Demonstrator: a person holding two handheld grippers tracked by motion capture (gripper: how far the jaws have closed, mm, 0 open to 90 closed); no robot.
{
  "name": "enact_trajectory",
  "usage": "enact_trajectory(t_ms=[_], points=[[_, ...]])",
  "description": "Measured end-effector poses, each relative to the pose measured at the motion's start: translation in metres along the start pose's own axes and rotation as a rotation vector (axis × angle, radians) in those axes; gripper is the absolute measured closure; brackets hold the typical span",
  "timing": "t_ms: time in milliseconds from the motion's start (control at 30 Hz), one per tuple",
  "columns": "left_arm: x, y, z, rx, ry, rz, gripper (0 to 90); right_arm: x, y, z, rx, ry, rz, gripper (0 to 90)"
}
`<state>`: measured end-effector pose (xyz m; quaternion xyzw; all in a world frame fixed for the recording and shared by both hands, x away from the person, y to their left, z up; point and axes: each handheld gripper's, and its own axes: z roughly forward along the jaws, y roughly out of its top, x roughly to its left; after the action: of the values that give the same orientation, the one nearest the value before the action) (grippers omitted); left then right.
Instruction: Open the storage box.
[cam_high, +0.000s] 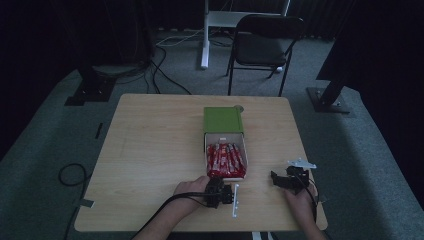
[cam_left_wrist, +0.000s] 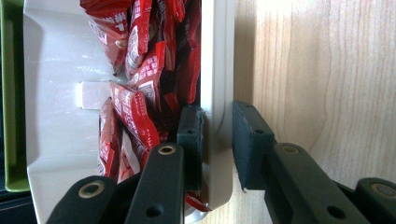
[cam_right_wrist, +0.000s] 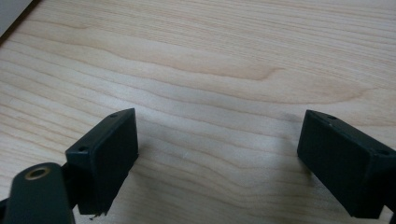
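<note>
Left gripper view: white tray (cam_left_wrist: 56, 140) of red snack packets (cam_left_wrist: 135, 105), slid out of green sleeve (cam_high: 223, 120) mid-worktop (cam_high: 150, 150). Near wall pinched between jaws of left hand-held gripper (cam_left_wrist: 217, 140), probably to pull or steady the tray. Right hand-held gripper (cam_right_wrist: 217, 154) resting apart, jaws wide, holding nothing. Packet count unclear; print illegible; tray's far end cut off.
</note>
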<state>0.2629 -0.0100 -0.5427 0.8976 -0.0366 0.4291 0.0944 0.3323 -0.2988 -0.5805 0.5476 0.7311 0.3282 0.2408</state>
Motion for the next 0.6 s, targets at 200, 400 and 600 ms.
enact_trajectory(t_ms=[200, 400, 600], points=[[0.006, -0.002, -0.005, -0.027, -0.043, -0.018, 72.6, 0.000, 0.000, 0.000, 0.000, 0.000, 0.000, 11.6], [0.010, -0.005, -0.016, -0.090, -0.070, -0.034, 69.5, 0.000, 0.000, 0.000, 0.000, 0.000, 0.000, 11.6], [0.020, -0.005, -0.026, -0.151, -0.095, -0.077, 69.4, 0.000, 0.000, 0.000, 0.000, 0.000, 0.000, 11.6]])
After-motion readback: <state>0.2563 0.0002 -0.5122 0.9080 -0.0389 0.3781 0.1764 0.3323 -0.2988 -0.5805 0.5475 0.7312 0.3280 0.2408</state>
